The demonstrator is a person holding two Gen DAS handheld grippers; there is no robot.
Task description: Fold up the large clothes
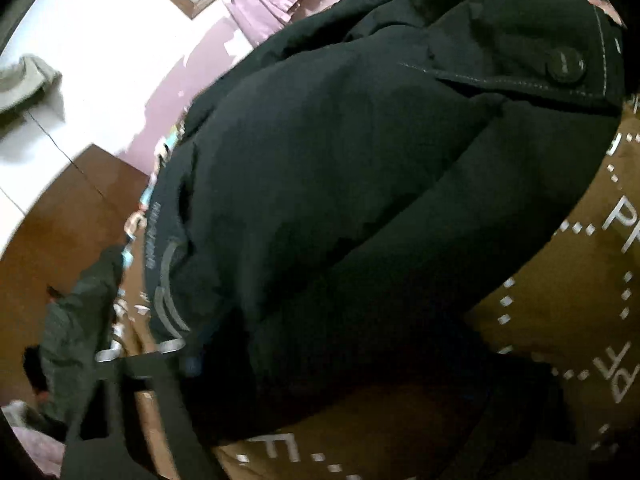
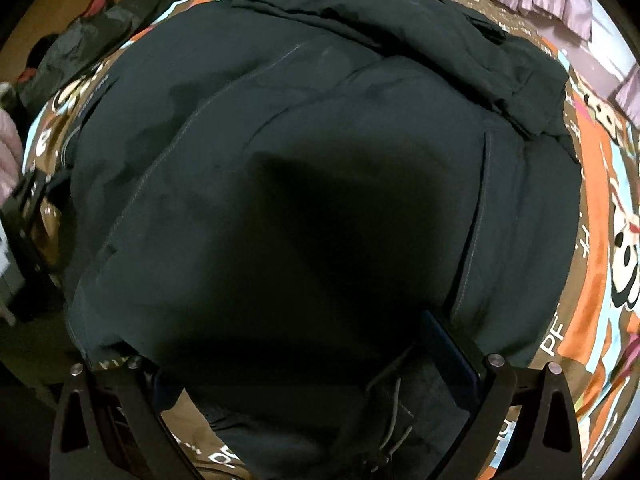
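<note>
Left gripper [image 1: 172, 364]: low at frame's bottom-left, blurred; one dark finger shows against the black jacket [image 1: 360, 184], other side lost under cloth, so spread cannot be told. Jacket bulks over the patterned bedspread [image 1: 560, 300].

Right wrist view: right gripper [image 2: 316, 364] with jaws wide apart, straddling the jacket's near hem and drawcord [image 2: 390, 408], cloth between but not pinched. Judgement: mid-fold, the jacket partly doubled. Next move needs a firm pinch on the hem before lifting over.
</note>
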